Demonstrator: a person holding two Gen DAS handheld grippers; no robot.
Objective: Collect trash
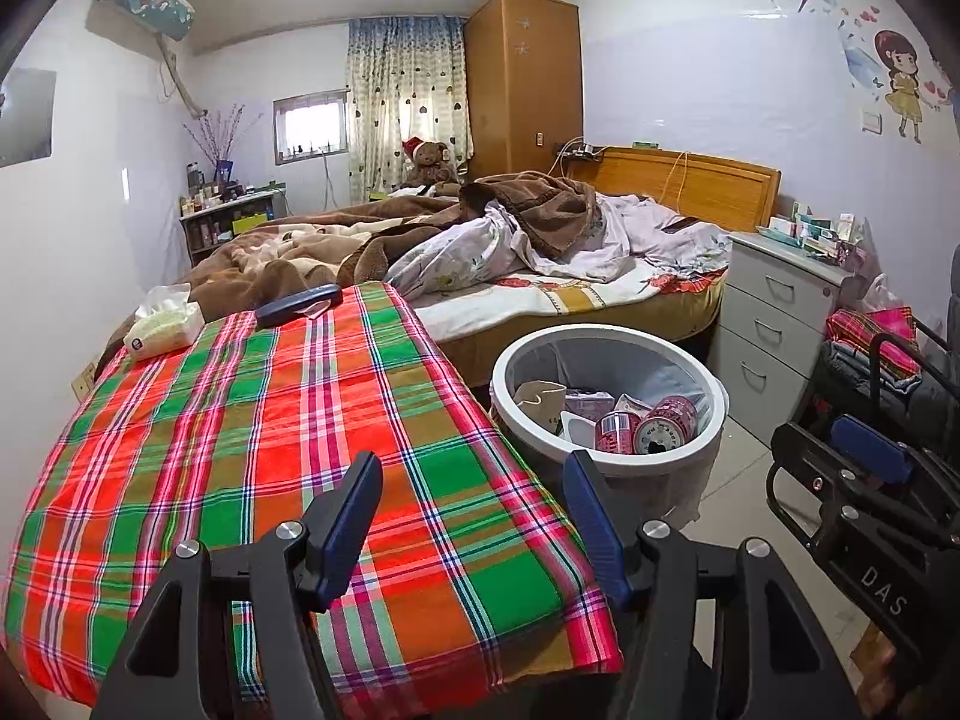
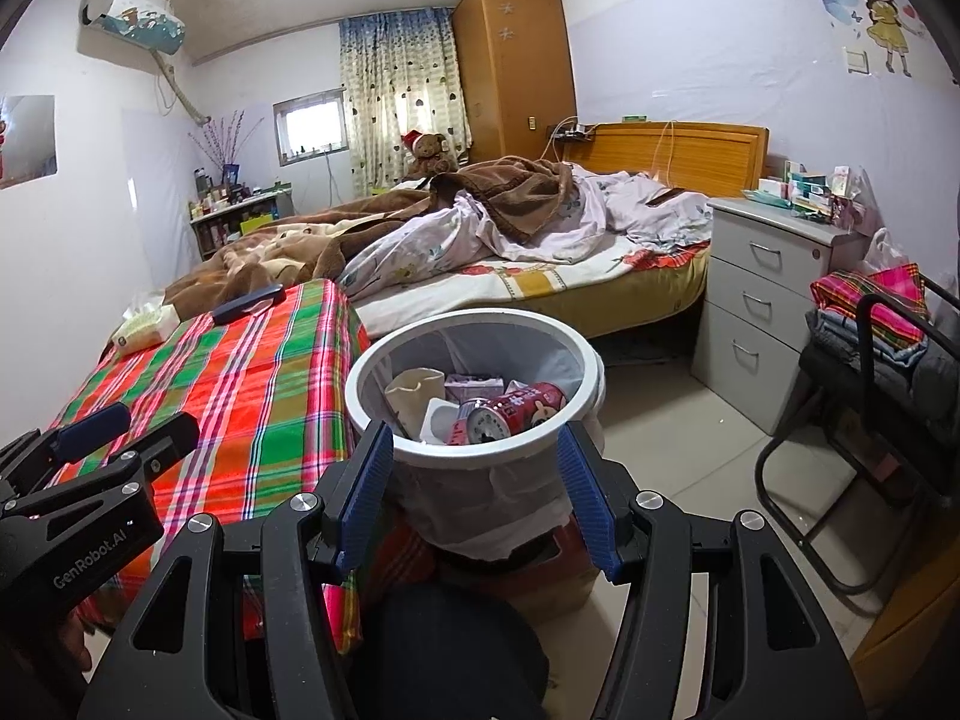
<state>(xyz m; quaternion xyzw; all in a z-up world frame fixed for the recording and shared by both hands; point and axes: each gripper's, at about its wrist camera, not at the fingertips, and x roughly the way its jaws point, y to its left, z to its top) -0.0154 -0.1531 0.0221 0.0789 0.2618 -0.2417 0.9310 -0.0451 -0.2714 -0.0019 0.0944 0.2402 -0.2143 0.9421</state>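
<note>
A white trash bin (image 1: 708,420) (image 2: 480,456) with a liner stands on the floor beside the plaid-covered table (image 1: 240,420) (image 2: 240,372). It holds red cans (image 1: 663,420) (image 2: 522,408), a paper cup (image 1: 537,399) (image 2: 411,393) and cartons. My left gripper (image 1: 474,474) is open and empty above the table's near right corner. My right gripper (image 2: 474,450) is open and empty, level with the bin's near rim. Each gripper also shows in the other's view, the right one (image 1: 864,480) and the left one (image 2: 102,438).
A tissue pack (image 1: 162,330) (image 2: 144,324) and a dark case (image 1: 297,306) (image 2: 249,303) lie at the table's far end. An unmade bed (image 1: 540,264) stands behind. A grey drawer unit (image 1: 774,312) (image 2: 774,300) and a black chair (image 2: 870,396) with folded clothes stand right.
</note>
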